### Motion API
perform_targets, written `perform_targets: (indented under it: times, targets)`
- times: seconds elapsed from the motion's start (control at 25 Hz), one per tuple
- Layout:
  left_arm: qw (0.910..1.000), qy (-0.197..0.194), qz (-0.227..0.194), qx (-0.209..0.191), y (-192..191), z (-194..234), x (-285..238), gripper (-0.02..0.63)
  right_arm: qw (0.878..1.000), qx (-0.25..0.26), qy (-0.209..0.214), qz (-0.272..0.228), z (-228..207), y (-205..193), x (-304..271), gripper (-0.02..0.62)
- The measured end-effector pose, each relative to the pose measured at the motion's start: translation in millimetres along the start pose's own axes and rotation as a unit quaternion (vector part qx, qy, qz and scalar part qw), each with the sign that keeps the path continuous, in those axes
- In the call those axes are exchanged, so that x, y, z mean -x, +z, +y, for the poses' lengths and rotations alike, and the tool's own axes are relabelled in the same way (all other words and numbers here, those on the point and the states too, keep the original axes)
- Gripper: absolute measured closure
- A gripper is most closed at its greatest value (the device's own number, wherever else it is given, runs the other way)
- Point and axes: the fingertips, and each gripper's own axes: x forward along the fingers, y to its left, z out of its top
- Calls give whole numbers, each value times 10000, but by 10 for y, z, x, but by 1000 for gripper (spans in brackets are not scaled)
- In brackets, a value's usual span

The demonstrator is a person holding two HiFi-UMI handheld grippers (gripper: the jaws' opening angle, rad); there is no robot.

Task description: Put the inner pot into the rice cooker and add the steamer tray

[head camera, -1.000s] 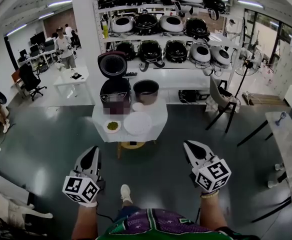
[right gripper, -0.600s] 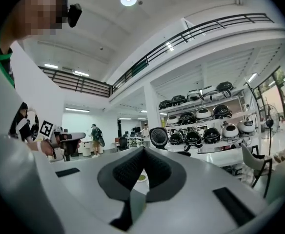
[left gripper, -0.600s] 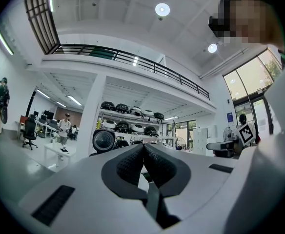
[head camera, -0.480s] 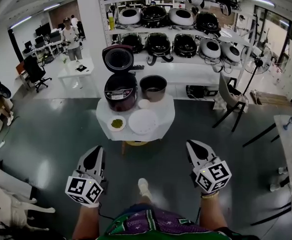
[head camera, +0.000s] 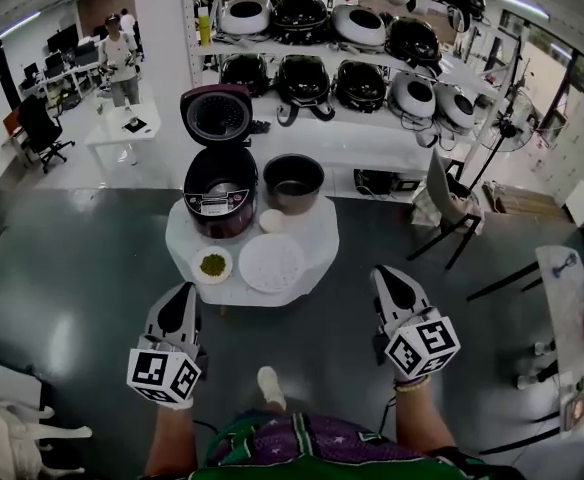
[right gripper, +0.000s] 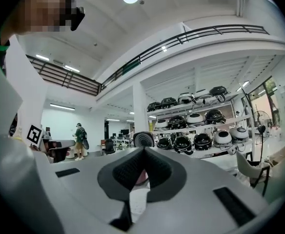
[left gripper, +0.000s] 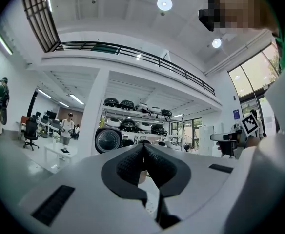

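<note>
A dark red rice cooker (head camera: pixel 219 193) stands lid-up at the back left of a small round white table (head camera: pixel 317 240). To its right sits the dark inner pot (head camera: pixel 292 181). The white round steamer tray (head camera: pixel 273 263) lies at the table's front, beside a small dish of green bits (head camera: pixel 212 265) and a small white cup (head camera: pixel 272 220). My left gripper (head camera: pixel 184 291) (left gripper: pixel 143 148) and right gripper (head camera: pixel 385 274) (right gripper: pixel 144 150) hover short of the table, both shut and holding nothing. In the left gripper view the cooker's lid (left gripper: pixel 107 140) shows just past the jaws.
Behind the table, shelves (head camera: pixel 332 28) carry several rice cookers next to a white pillar (head camera: pixel 157 28). A chair (head camera: pixel 442 213) stands to the right, a long table (head camera: pixel 570 303) at far right. A person (head camera: pixel 117 58) stands by desks at back left. Dark floor surrounds the table.
The table with cooker, pot and tray has come closer and shifted slightly left in the head view. Both grippers stay shut, level and side by side.
</note>
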Motion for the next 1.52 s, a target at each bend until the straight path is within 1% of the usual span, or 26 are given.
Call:
perform_targets:
  times: [0.12,0.32,0.48,0.64,0.76,1.0,1.12,1.24,1.36,1.4,1.44,1.48,1.52]
  targets:
    - [9998,-113,36,133,26,189,-326,584,9999,-85,-119,62,-106,78,-366,589]
    - [9997,-195,-1,134,132,502,-840,583,9998,-76,-148,139,-242,172,-934,589]
    - [9994,-320,-69,143,202,694,-1201,584,9997,-84,-201,94,-326,251,-1331,589]
    - [9992,-375,-73,104,194,901,-1458,583,9999,-55,-130,47,-288,292,-1706,589]
    - [9991,-400,-73,92,160,1031,-1618,584,9999,21,-157,53,-289,272,-1891,589]
    - [9990,-386,-30,203,139,1184,-1928,583,9995,-12,-230,235,-416,162,-2186,589]
    - [9991,-360,1,238,107,1243,-2069,584,9994,22,-203,287,-482,142,-2362,589]
    - [9994,-273,-15,223,46,1283,-2212,584,9996,118,-120,244,-588,130,-2571,589]
    - [9998,-93,-47,181,70,1344,-2323,583,9998,167,45,96,-672,190,-2827,596]
    - [9998,-32,-53,195,92,1366,-2353,584,9997,154,160,83,-674,215,-2918,571]
    - [9997,15,-57,218,121,1379,-2385,583,9994,130,297,100,-671,237,-3008,442]
    - [9997,42,-65,239,150,1386,-2423,583,9990,107,421,125,-675,259,-3093,380]
    - [9997,55,-76,247,176,1389,-2469,584,9986,93,509,139,-691,280,-3174,349]
